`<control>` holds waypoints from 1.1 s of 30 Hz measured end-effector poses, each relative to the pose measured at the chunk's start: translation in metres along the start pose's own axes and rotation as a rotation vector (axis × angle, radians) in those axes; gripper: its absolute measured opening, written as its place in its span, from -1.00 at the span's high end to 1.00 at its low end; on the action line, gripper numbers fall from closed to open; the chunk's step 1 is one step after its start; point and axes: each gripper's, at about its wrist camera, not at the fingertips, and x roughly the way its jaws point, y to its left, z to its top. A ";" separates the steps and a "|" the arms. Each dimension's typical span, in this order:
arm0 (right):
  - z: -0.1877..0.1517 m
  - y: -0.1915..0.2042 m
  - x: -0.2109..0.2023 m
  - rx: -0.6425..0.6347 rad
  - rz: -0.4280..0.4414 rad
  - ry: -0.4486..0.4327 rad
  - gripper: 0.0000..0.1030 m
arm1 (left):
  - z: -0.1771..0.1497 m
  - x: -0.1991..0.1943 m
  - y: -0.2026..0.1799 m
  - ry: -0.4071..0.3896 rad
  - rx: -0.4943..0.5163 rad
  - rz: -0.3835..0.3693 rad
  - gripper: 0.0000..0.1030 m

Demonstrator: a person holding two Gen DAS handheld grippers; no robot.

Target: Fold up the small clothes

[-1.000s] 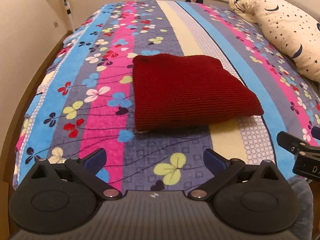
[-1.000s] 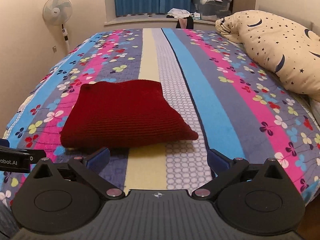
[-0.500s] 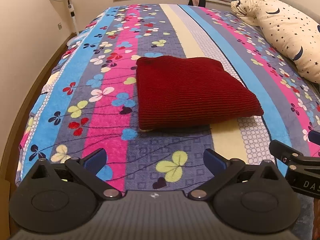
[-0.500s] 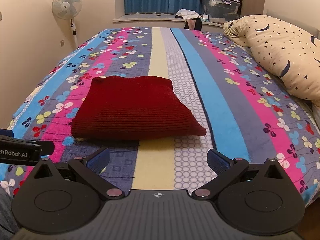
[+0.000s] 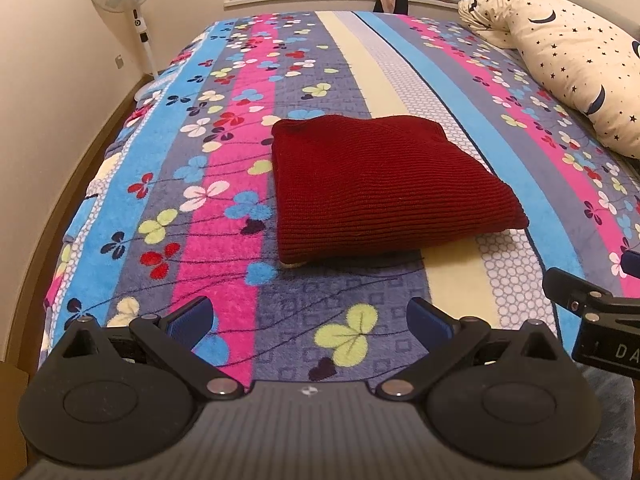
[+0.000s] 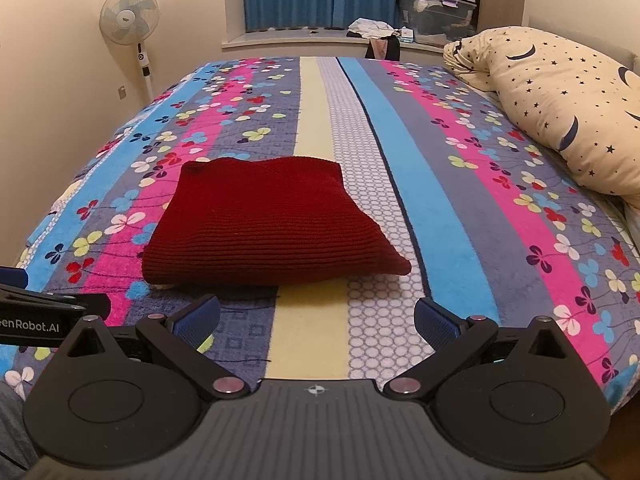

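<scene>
A dark red knitted garment [image 5: 380, 188] [image 6: 264, 228] lies folded into a thick rectangle on the striped, flowered bedspread [image 5: 224, 216] [image 6: 460, 208]. My left gripper [image 5: 310, 318] hovers open over the bed's near edge, well short of the garment, nothing between its blue pads. My right gripper [image 6: 316, 320] is likewise open and holds nothing, just in front of the garment's near edge. Each gripper shows at the side of the other's view: the right one [image 5: 592, 320] and the left one [image 6: 44, 316].
A cream pillow with stars and moons [image 5: 568, 60] [image 6: 560, 112] lies along the bed's right side. A standing fan [image 5: 124, 4] [image 6: 132, 28] is by the left wall. Clothes and a storage box [image 6: 436, 12] sit on the far window ledge.
Both grippers have drawn back and risen slightly, so the garment looks farther off and more of the room shows. The garment has not moved. Both stay open.
</scene>
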 end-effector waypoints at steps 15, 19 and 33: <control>-0.001 0.007 0.005 0.003 0.006 0.011 -0.98 | -0.002 0.000 -0.004 0.006 0.012 0.003 -0.99; -0.002 0.007 0.005 0.003 0.007 0.014 -0.98 | -0.001 0.001 -0.004 0.006 0.010 0.000 -0.99; -0.003 0.005 0.005 0.017 0.009 0.017 -0.98 | -0.005 0.004 -0.007 0.008 0.027 0.015 -0.99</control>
